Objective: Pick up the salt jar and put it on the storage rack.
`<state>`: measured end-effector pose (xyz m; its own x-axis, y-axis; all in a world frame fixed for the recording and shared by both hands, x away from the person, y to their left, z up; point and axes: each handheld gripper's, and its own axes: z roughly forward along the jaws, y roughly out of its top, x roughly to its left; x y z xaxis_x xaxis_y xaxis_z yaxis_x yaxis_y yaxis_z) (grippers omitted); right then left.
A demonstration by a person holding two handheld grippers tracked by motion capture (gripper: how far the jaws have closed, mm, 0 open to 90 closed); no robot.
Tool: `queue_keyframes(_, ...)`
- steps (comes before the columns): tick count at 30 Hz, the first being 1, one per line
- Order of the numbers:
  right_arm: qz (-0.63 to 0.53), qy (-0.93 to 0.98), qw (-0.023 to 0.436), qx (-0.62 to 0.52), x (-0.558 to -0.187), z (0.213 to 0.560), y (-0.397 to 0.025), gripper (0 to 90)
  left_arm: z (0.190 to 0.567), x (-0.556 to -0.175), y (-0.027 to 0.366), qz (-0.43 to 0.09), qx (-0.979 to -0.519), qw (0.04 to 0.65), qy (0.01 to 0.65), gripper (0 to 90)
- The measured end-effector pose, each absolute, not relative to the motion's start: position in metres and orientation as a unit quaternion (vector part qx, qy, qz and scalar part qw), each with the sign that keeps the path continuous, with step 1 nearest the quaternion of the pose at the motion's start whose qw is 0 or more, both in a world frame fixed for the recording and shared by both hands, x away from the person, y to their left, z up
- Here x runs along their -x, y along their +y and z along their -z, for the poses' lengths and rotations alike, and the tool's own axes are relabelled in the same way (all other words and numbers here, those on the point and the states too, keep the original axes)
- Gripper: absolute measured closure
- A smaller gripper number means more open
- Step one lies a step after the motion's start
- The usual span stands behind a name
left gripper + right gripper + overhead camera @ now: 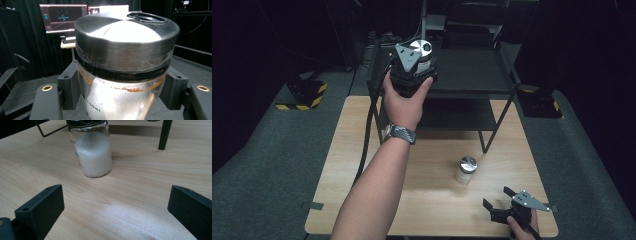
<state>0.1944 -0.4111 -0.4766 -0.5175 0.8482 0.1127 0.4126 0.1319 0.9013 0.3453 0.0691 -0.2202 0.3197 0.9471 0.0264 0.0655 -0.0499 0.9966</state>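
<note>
While the left gripper (419,64) clamps a steel-lidded glass jar (125,62) over the black metal shelf (472,75), the right gripper (498,200) sits wide open, holding nothing. It's near the second glass jar of white grains (93,152).

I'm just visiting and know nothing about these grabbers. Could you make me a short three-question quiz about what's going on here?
1. True or false: the left gripper is clamped on a jar above the black shelf.
2. What fills the jar on the table? A) white grains B) water C) coins
3. How do the right gripper's jaws stand?

Key: 1 true; 2 A; 3 open, apart from that jar.
</note>
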Motion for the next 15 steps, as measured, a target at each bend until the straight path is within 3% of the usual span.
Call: queue_keyframes(15,-0.495,0.716,0.221,-0.439,-0.194,0.478,-0.412,0.4,0.223,-0.362,0.065,-0.393,-0.605,0.543,0.430,31.3)
